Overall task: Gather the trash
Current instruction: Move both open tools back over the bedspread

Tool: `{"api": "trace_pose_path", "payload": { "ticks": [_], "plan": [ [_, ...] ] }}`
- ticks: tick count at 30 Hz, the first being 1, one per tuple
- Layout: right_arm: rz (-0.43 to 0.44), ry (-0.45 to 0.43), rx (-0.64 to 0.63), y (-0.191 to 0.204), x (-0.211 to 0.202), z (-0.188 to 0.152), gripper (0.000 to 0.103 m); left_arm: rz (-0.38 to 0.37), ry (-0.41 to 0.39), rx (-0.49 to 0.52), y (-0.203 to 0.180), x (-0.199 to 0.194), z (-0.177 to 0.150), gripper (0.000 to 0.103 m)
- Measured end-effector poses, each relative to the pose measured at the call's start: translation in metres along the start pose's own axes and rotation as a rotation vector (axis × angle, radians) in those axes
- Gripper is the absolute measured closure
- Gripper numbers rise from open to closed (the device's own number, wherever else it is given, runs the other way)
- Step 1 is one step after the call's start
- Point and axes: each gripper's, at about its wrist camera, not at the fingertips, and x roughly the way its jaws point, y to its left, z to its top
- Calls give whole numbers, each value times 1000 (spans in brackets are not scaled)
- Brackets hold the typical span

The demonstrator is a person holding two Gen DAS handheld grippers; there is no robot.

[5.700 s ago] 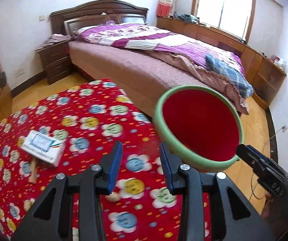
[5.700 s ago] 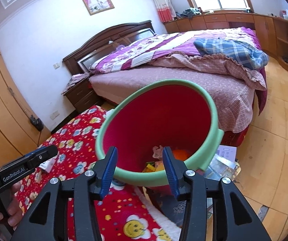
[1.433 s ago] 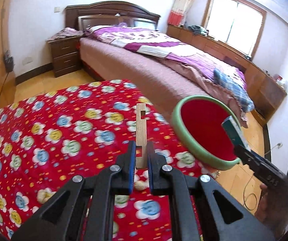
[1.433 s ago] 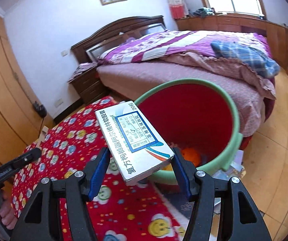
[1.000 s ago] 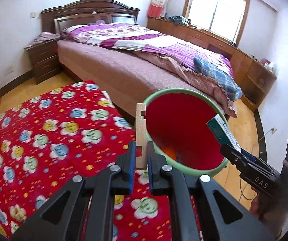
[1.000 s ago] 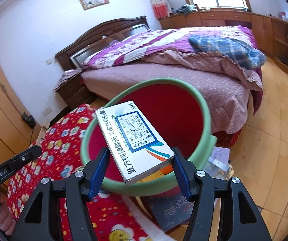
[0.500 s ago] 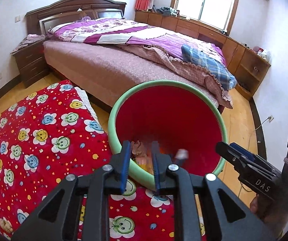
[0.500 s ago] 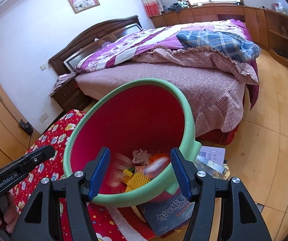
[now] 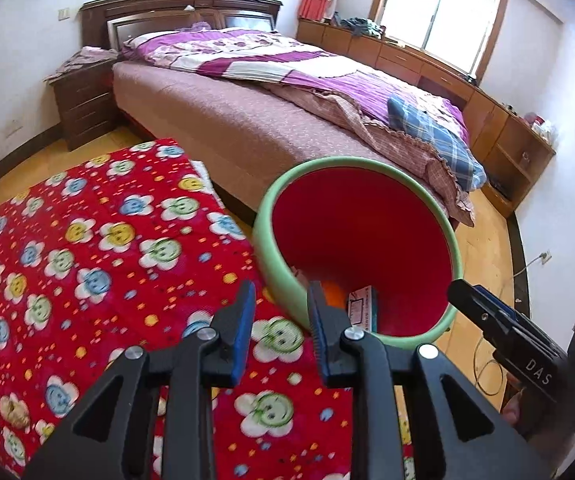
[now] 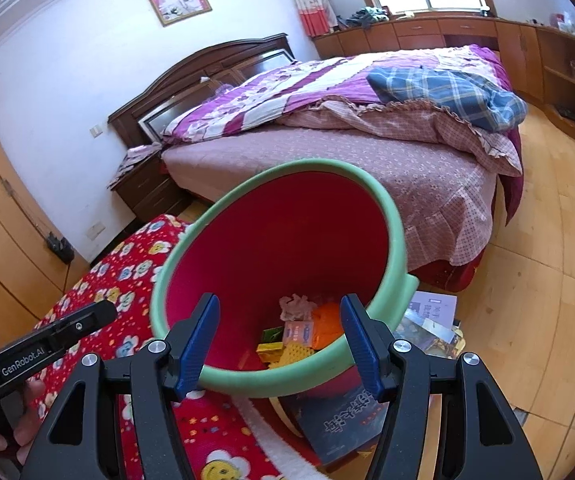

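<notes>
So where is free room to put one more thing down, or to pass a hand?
Free: the red flowered blanket left of the bucket, and the bare bed sheet behind it. Crowded: the bucket's bottom, and the floor beside it, under books.

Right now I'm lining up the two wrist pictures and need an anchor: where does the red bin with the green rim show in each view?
Left wrist view: the red bin sits right of centre, beyond the left gripper, beside the flowered red cloth.
Right wrist view: it fills the centre, rim toward the bed, behind the right gripper, trash at its bottom.
Shared landmark: the dark wooden headboard.
</notes>
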Motion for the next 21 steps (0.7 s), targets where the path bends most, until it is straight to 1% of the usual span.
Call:
{"api": "trace_pose_path", "payload": {
  "ticks": [5,6,7,8,14,21],
  "plan": [
    [11,-2,-35,18,-9,-5,38,29,-11,-36,16,-18,-10,77],
    [13,-3,-43,23,-12,-7,36,35,-12,-43,19,-22,-11,77],
    [17,-3,-47,27,-14,-8,31,42,-16,-50,22,-26,-14,77],
    [22,-4,-52,30,-16,-9,30,51,-19,-55,26,-30,-16,77],
    [54,-1,-99,57,-29,-21,29,107,-35,-95,49,-58,-34,77],
    [100,-18,-159,92,-50,-36,29,172,-60,-149,74,-93,-57,77]
  ]
}}
